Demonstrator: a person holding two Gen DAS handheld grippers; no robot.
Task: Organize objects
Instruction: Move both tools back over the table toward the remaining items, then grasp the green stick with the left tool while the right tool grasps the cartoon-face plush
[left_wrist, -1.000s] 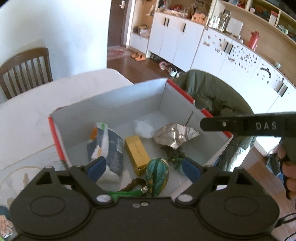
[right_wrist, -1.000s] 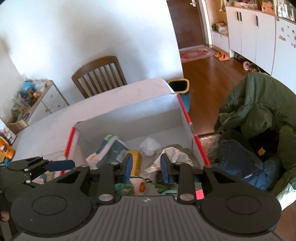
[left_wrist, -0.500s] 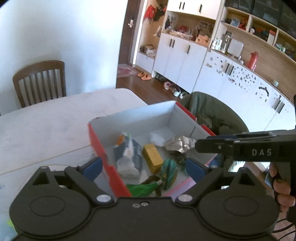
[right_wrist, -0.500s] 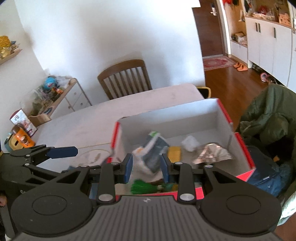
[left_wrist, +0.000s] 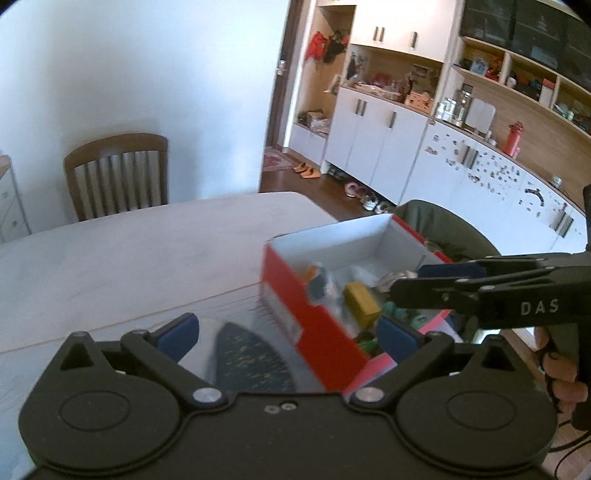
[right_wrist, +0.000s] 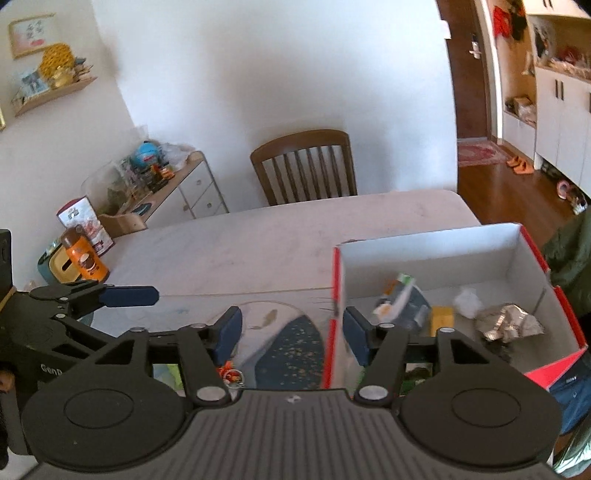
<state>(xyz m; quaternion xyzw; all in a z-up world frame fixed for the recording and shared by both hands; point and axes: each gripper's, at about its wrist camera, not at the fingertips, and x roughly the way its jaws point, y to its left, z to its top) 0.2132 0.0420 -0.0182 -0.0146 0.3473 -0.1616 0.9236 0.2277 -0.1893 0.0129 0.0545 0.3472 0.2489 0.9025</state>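
Only the right wrist view shows the orange bottle (right_wrist: 84, 258) beside the table (right_wrist: 258, 251).

Pale table (right_wrist: 258, 251); red box (right_wrist: 436, 273) on right; orange bottle (right_wrist: 83, 258) at left.

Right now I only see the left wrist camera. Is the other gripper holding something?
Observer: No. The right wrist view shows the right gripper open, with nothing between its fingers.
Operator: What's the shiny thing in the box? That gripper hides it.
Observer: A crumpled piece of silver foil, lying on the floor of the red box near its right wall.
Operator: Is anything outside the box?
Observer: Yes, a small orange trinket lies on the table, left of the box. It is too small to tell what it is.
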